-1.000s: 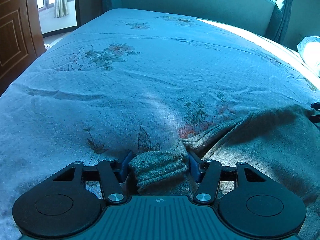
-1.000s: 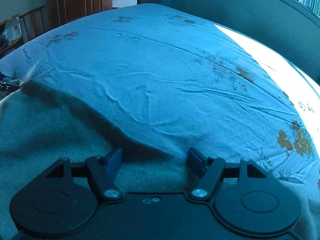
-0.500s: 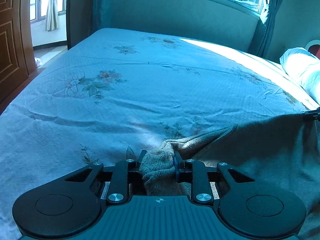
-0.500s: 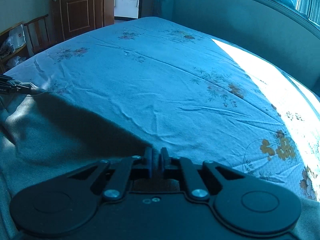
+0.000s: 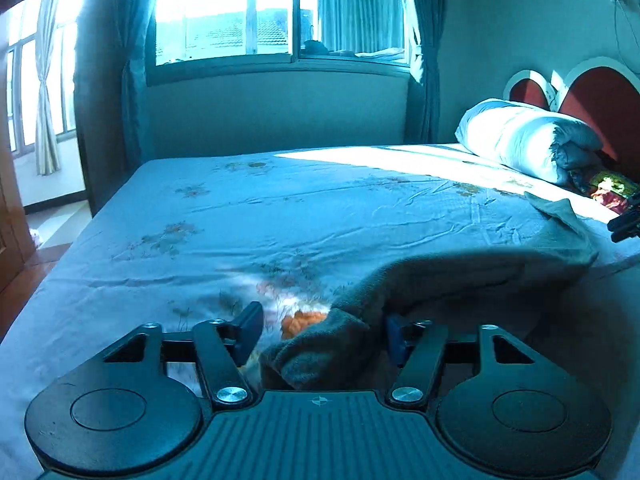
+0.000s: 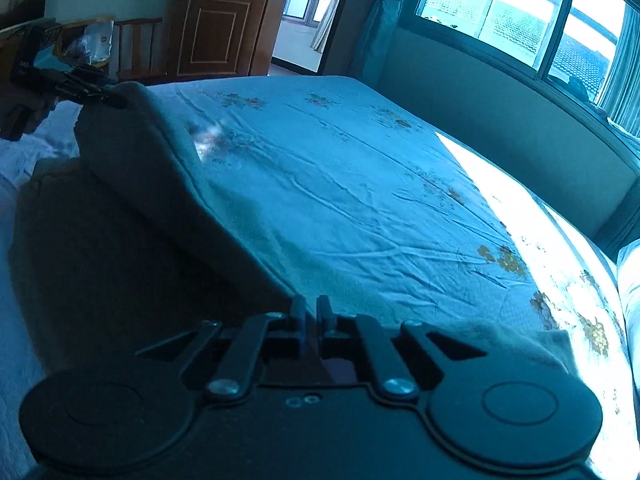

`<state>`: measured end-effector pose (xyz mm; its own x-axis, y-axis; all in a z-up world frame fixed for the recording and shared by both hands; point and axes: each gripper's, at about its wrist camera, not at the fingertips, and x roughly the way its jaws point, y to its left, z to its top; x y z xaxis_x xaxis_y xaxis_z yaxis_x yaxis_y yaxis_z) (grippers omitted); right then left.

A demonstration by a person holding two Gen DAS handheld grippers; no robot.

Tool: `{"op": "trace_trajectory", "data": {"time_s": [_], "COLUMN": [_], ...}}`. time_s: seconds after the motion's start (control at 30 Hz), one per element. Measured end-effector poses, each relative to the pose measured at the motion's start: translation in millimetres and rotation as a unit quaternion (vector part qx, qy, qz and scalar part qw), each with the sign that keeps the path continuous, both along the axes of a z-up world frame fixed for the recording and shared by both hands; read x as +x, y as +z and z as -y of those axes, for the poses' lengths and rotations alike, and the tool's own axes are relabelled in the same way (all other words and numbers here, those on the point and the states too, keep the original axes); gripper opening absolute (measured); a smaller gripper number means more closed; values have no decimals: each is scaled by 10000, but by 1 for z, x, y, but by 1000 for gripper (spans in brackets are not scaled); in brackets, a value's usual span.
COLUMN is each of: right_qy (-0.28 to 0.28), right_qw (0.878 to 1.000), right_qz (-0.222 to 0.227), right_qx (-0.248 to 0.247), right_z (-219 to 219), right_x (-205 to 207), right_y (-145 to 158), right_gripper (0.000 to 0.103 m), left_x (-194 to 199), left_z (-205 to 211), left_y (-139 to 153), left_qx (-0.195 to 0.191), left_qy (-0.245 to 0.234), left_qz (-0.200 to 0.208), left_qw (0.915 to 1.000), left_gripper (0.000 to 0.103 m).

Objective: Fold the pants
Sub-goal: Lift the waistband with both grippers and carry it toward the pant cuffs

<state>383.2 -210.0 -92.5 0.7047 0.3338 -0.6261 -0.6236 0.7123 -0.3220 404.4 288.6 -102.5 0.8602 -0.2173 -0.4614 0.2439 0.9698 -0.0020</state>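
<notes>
We have the pants (image 5: 460, 276) lifted along one edge above the bed (image 5: 320, 208), stretched between both tools, so the fold is under way but not laid down. In the left wrist view our left gripper (image 5: 320, 334) stands wide, with a bunched cuff lying loosely between its fingers. Our right gripper (image 6: 311, 312) is pinched narrow on the fabric edge. What is left, we judge, is carrying the raised edge over and smoothing it. A rolled quilt (image 5: 528, 140) lies far right by the headboard (image 5: 592, 96); nothing blocks the sheet ahead
</notes>
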Motion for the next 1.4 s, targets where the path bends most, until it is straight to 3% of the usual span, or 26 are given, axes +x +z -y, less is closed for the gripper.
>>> {"op": "trace_trajectory", "data": {"time_s": [0.17,0.33,0.47,0.6,0.7,0.77,0.9,0.93,0.97,1.0,1.03,1.07,1.13,1.27,1.4], "right_qy": [-584,-760,-1018,-1137,-1306,-1396,-1498,-1563,-1640,-1737,-1837,-1959,-2264,-2775,-3163], "right_qw": [9958,9951,9922,9908,9879,9860,9826,9810,9789,9759,9722,9666,9493,9115,8768], "right_qz": [-145,85,221,218,204,202,176,145,75,15,-72,-204,-591,-1186,-1678], "right_qx": [694,633,679,705,817,892,1081,1144,1219,1319,1451,1639,2101,2796,3210], "right_z": [29,31,31,31,32,33,33,32,32,31,31,31,34,39,39], "right_x": [-27,-37,-42,-46,-50,-52,-59,-59,-56,-54,-51,-46,-32,-1,29], "right_y": [-8,-10,-11,-13,-12,-12,-12,-13,-13,-13,-14,-16,-21,-40,-62], "right_gripper": [16,20,23,24,25,25,27,29,29,29,30,30,31,31,33], "left_x": [-47,-81,-103,-113,-109,-106,-102,-98,-92,-88,-85,-84,-80,-79,-77], "left_z": [-15,-6,-2,5,20,25,33,33,33,32,31,32,40,39,33], "left_y": [-15,-3,4,-5,-14,-21,-40,-45,-53,-60,-68,-73,-74,-74,-72], "left_qx": [-692,-1146,-1876,-2514,-2478,-2568,-3386,-3426,-3474,-3585,-3754,-3861,-3629,-3620,-3505], "left_qy": [705,1343,1702,2005,2241,2435,2555,2631,2746,2841,2846,2816,2793,2624,2290], "left_qz": [-547,-826,-835,-1019,-1183,-1306,-1408,-1446,-1506,-1551,-1580,-1563,-1473,-1359,-1381], "left_qw": [9936,9808,9638,9414,9351,9261,8946,8902,8839,8756,8678,8644,8767,8841,8976], "left_gripper": [72,72,72,72,72,72,72,72,70,61,31,23,21,21,21]}}
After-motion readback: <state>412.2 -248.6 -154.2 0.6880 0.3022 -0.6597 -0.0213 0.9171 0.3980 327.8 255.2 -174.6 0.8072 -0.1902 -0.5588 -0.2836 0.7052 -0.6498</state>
